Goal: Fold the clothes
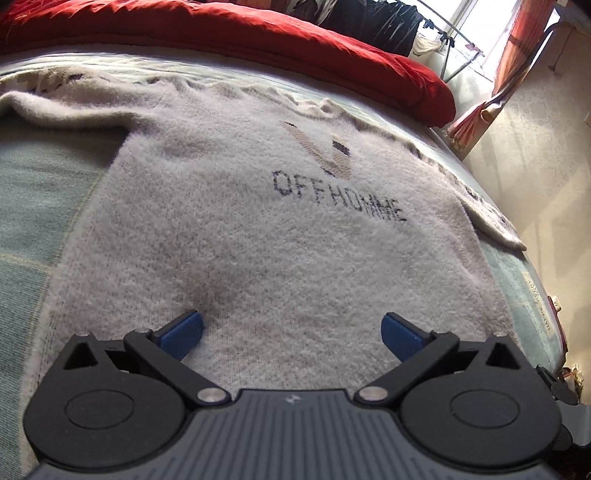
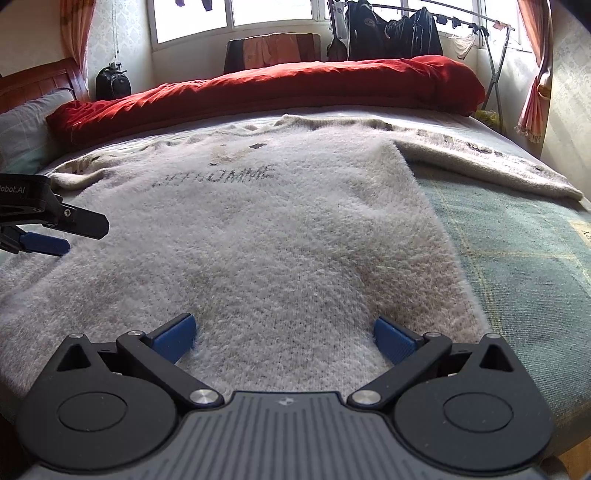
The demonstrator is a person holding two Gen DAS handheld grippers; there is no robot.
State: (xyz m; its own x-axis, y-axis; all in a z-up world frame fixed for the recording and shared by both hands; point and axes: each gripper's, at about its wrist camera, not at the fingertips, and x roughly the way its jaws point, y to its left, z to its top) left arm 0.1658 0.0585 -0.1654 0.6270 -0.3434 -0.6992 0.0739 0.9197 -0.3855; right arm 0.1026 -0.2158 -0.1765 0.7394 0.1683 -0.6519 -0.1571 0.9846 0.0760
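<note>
**Sweater lying flat on bed, both grippers spread wide above its lower edge**

Sweater (image 1: 266, 229), a fuzzy off-white knit with dark "OFFHOMME" lettering across the chest, is lying face up on the bed (image 1: 40, 184), which is wearing a pale green checked cover. Its body is spreading flat; both sleeves are stretching outward, one toward each side of the mattress.

The left gripper (image 1: 291, 334) is hovering low over the hem area, its blue-padded fingers (image 1: 183, 334) standing far apart and gripping nothing. Whether the pads are actually touching the knit cannot be told.

The right gripper (image 2: 284, 338) is sitting likewise over the hem nearer the sweater's right edge, jaws wide, holding nothing. In its view the left gripper is showing at the left margin, over the fabric.

A red duvet (image 2: 266, 88) is bunching along the far side of the bed. Beyond it, dark garments are hanging on a drying rack (image 2: 495, 70) by the window (image 2: 273, 14), with orange curtains (image 2: 535, 85) hanging alongside.
</note>
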